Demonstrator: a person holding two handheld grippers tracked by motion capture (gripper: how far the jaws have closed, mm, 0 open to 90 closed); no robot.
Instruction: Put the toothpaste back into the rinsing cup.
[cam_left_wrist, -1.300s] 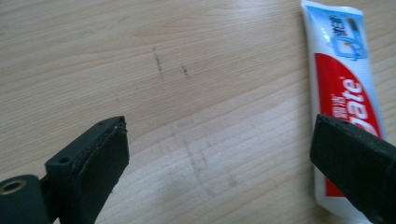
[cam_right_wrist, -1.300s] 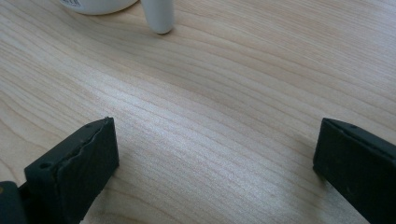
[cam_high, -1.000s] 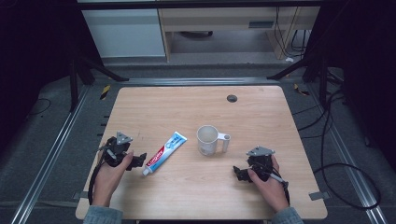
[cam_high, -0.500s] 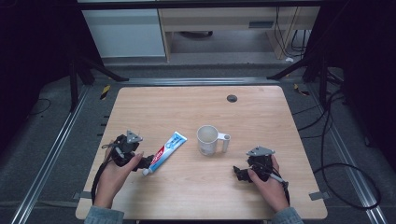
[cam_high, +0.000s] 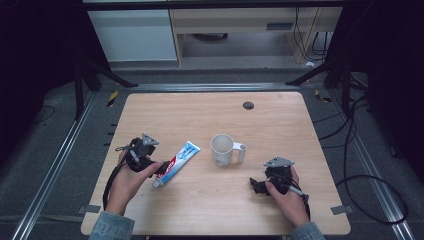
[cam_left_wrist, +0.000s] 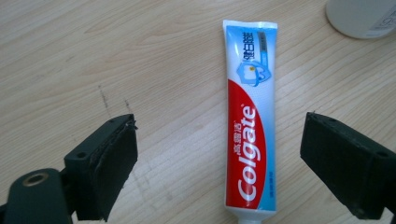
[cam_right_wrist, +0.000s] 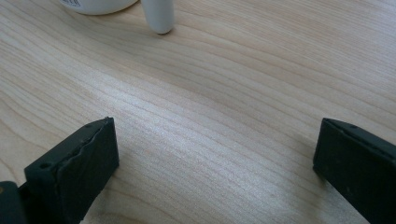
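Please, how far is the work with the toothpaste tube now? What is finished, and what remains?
Nothing looks finished: the red, white and blue toothpaste tube lies flat on the wooden table, beside the white mug. In hand: the left gripper straddles the tube, its jaws just closing a little, pads not touching it. Left: the grasp and lift. The right gripper rests open near the mug.

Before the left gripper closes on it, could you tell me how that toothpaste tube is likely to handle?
The toothpaste tube lies flat on the table, so it probably won't roll. It looks plump and soft, so it would likely dent under the fingers rather than stay stiff. Its glossy skin may be slightly slippery.
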